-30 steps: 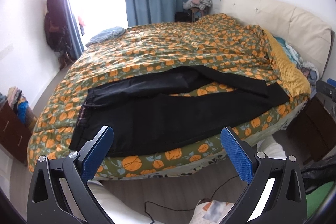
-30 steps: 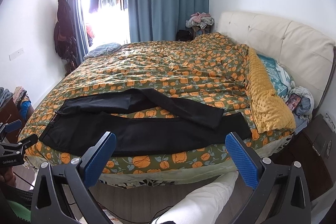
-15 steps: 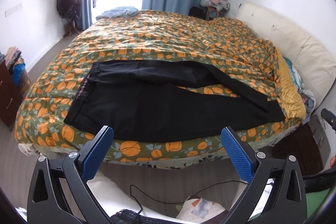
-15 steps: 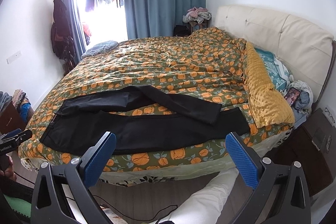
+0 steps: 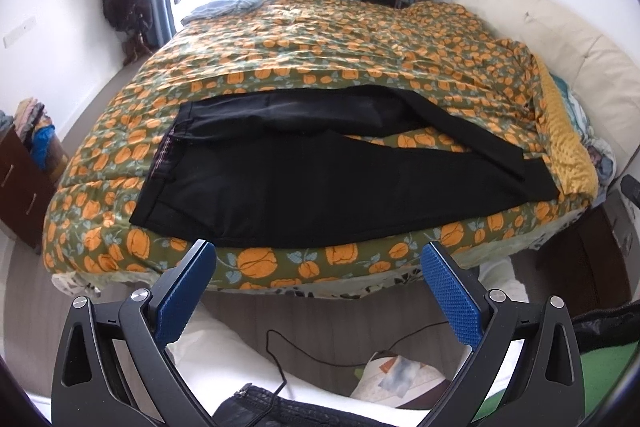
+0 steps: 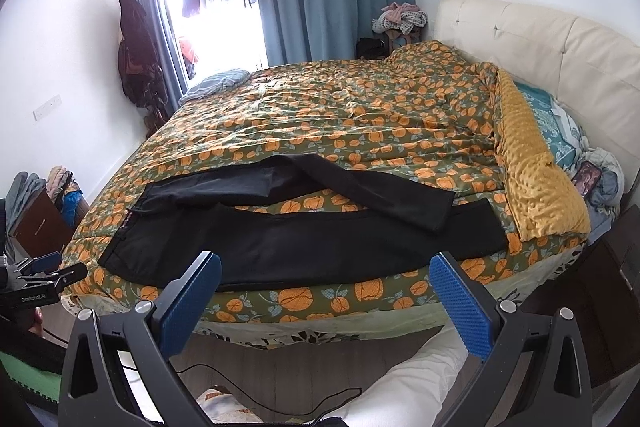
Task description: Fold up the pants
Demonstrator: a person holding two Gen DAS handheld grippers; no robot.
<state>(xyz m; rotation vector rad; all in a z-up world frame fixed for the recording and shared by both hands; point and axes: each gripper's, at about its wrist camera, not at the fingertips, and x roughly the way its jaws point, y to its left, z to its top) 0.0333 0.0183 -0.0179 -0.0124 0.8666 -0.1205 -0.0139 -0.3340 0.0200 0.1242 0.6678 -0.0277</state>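
Note:
Black pants (image 5: 304, 183) lie spread on the near side of the bed, waistband to the left, legs to the right. The far leg crosses onto the near leg at its hem (image 6: 432, 211). The pants also show in the right wrist view (image 6: 304, 243). My left gripper (image 5: 318, 291) is open and empty, held off the bed's near edge, short of the pants. My right gripper (image 6: 324, 303) is open and empty, also in front of the bed edge. The left gripper shows at the left edge of the right wrist view (image 6: 44, 271).
The bed carries an orange-patterned green quilt (image 6: 360, 115) with a yellow blanket (image 6: 532, 179) and a cream headboard (image 6: 560, 47) on the right. A dark cabinet (image 5: 20, 183) stands left. A cable (image 5: 320, 351) and my white-trousered legs (image 6: 408, 383) are on the floor below.
The left gripper has come closer to the bed and the pants. The right gripper has edged nearer the bed and turned slightly. Both stay open and empty.

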